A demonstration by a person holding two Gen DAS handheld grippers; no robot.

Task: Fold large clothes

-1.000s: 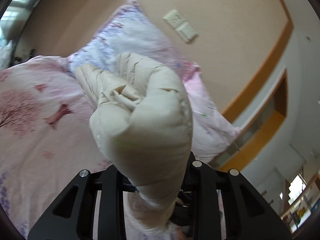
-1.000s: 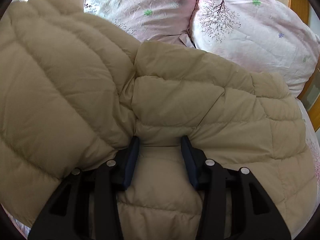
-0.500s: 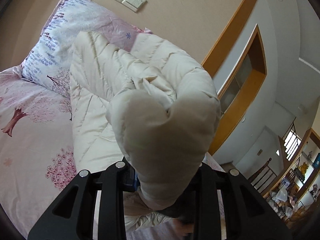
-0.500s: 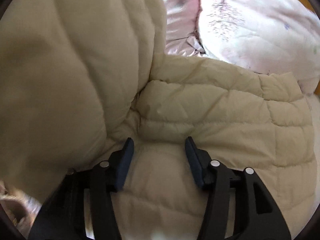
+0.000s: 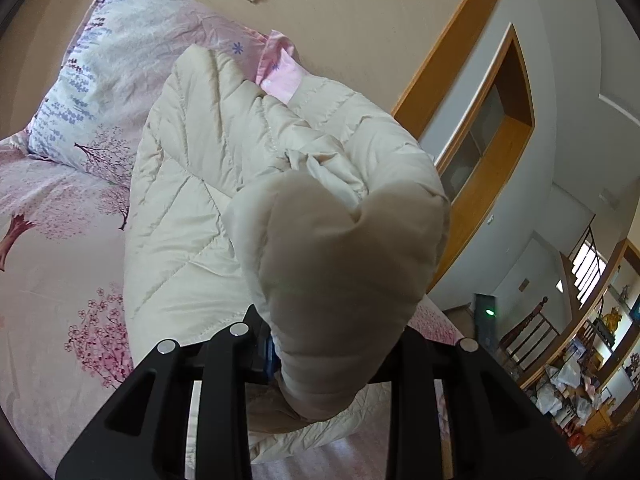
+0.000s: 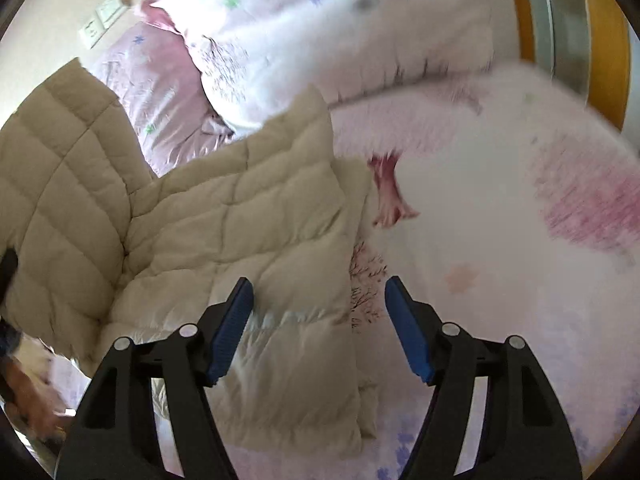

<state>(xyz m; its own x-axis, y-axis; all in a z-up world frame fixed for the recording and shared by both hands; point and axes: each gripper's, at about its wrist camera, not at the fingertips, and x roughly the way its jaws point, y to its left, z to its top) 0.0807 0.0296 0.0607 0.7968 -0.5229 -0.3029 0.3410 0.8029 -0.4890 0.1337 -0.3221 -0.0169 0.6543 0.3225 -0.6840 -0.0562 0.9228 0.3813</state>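
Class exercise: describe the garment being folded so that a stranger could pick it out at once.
Start at the bed with its pink tree-print sheet. Below the pillows lies a quilted beige down jacket, one end bunched in the left gripper. It is the only plain, puffy beige thing among pink printed bedding.

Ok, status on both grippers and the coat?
Left gripper shut on bunched beige quilted puffer coat. Right gripper open, empty, above the coat's flat panel. Pink floral pillows beyond; nothing blocking.
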